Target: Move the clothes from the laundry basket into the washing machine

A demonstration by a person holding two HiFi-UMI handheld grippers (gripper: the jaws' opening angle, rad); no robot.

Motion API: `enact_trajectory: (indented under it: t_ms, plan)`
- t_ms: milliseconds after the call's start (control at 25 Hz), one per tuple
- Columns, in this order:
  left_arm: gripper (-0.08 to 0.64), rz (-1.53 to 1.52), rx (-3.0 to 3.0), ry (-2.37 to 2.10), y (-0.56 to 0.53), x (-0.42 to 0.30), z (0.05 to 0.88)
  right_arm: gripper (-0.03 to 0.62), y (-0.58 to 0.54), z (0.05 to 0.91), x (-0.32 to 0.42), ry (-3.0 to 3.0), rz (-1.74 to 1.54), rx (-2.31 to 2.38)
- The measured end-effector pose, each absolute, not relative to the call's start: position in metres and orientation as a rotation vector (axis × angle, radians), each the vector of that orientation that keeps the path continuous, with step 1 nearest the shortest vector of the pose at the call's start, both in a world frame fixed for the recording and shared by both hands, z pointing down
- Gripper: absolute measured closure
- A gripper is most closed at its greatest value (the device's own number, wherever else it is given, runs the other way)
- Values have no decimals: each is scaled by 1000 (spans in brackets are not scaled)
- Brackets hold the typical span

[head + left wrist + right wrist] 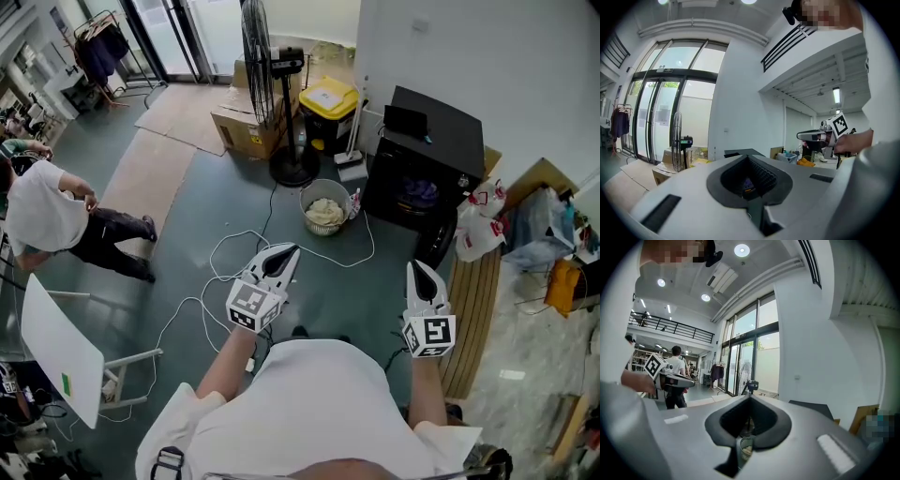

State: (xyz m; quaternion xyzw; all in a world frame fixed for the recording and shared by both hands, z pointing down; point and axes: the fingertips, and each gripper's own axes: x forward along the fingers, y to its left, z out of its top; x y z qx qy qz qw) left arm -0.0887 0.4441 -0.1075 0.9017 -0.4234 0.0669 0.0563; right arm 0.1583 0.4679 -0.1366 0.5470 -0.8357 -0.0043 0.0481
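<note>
A round laundry basket [324,208] with pale clothes stands on the grey floor beside the black washing machine [427,155], whose opening shows purple cloth [420,193]. My left gripper [284,255] is shut and empty, held well short of the basket and pointing at it. My right gripper [419,270] is also shut and empty, level, short of the machine. In the right gripper view the basket [746,446] shows below the closed jaws [750,398]. The left gripper view looks past its closed jaws [749,158] toward the machine top [740,152].
A standing fan [272,94], a cardboard box [246,127] and a yellow-lidded bin [328,98] stand behind the basket. White cable [225,253] loops over the floor. Plastic bags [483,225] and a wooden pallet [473,300] lie right. A person [56,211] sits at left.
</note>
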Motion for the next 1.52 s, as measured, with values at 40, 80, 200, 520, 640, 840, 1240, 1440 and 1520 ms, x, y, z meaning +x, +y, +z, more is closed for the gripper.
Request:
enact_trajectory:
  t_ms: [40,80,200,520,640,840,1240,1440,1520]
  plan:
    - [554,200,2737,-1281,444,-91,-107,581,467,-136,156,-2546,-11,1669]
    - [554,197,2740,-1277,444,-94,-107,581,467,-136,153,-2543,-9,1670]
    - [554,195,2744,-1268,442,-103,-106,581,465,-135,142,-2537,-7,1671]
    - [554,209,2729,-1254,433,-141,-94,581,459,-126,106,-2521,6,1685]
    - [554,216,2733,-1236,429,-155,-91,581,457,-123,91,-2514,16,1694]
    - [554,225,2740,-1207,422,-169,-84,581,454,-114,73,-2500,33,1699]
    - [554,224,2734,-1189,403,-179,-75,581,434,-107,64,-2481,37,1698]
    - [554,227,2726,-1197,392,-177,-69,581,418,-102,65,-2491,38,1680]
    - [554,234,2718,-1209,385,-175,-64,581,408,-98,67,-2500,39,1670]
